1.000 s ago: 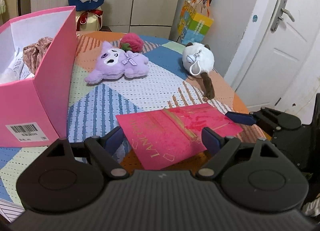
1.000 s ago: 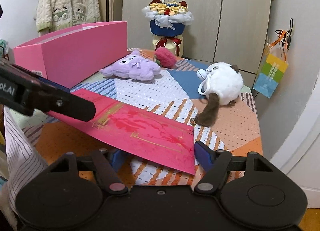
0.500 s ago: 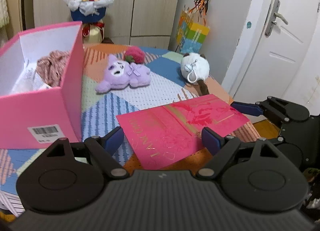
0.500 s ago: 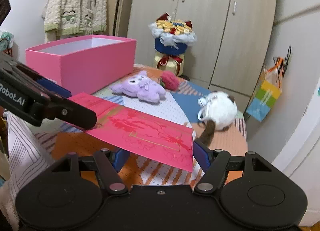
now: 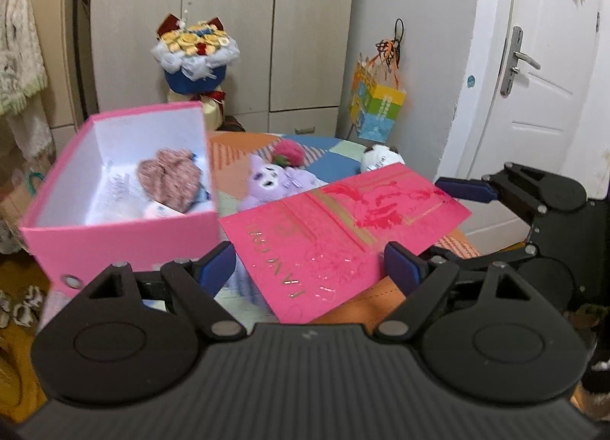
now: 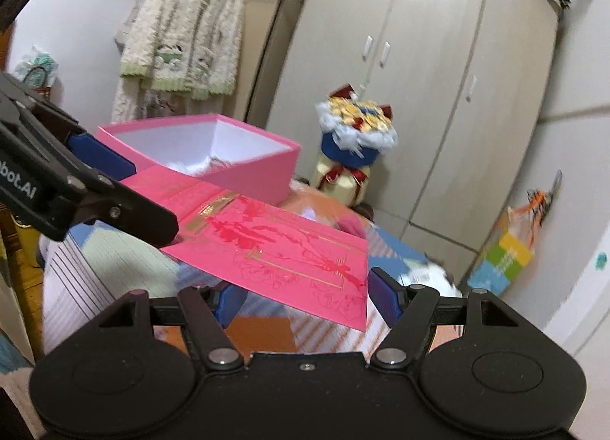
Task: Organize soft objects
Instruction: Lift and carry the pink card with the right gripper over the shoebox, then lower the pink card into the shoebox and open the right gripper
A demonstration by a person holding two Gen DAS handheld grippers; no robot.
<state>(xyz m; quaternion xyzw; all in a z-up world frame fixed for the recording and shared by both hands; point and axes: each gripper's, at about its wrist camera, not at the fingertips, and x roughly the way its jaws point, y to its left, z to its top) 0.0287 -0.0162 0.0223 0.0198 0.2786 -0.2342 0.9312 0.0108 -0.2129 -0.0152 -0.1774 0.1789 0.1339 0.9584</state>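
A flat pink lid (image 5: 343, 234) with gold print hangs in the air over the patchwork table (image 5: 236, 150), tilted, carried at both ends. My left gripper (image 5: 309, 260) is shut on its near end, and my right gripper (image 6: 305, 293) is shut on the other end. The open pink box (image 5: 114, 234) stands at the left with a knitted brown piece (image 5: 169, 177) and white things inside. On the table behind the lid lie a purple plush (image 5: 270, 180), a red fluffy ball (image 5: 289, 148) and a white plush (image 5: 375, 158), partly hidden.
A flower bouquet (image 5: 194, 55) stands behind the box before the wardrobe. A colourful gift bag (image 5: 377, 104) hangs on the wall at the right, near a white door (image 5: 541, 97). A knitted cardigan (image 6: 183, 39) hangs at the left.
Both grippers have risen with the pink lid, which has left the table and now hangs beside the box. The inside of the box has come into view.
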